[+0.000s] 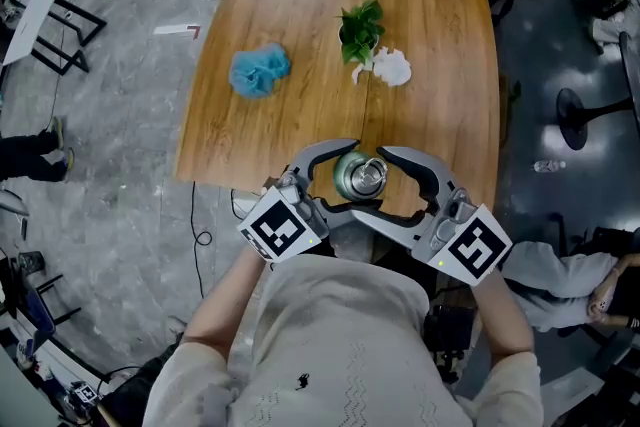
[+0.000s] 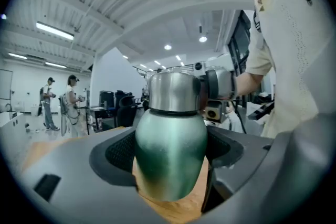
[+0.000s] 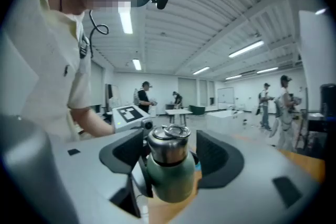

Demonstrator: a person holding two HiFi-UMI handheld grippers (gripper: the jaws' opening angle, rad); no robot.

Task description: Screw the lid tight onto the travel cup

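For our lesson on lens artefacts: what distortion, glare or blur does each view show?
Left gripper view: heavy fisheye curving, dark corners, soft sheen on the travel cup. Right gripper view: same curving, bright ceiling strips. Head view: even light, table edges bowed.

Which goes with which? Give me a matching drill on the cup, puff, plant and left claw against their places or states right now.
Things:
1 cup
2 puff
3 plant
4 left claw

Places or states:
a blue, on the left part of the table
b shut on the cup
c at the table's near edge, lid on
d mid-table, beside a white lump

Pairs: 1-c, 2-a, 3-d, 4-b
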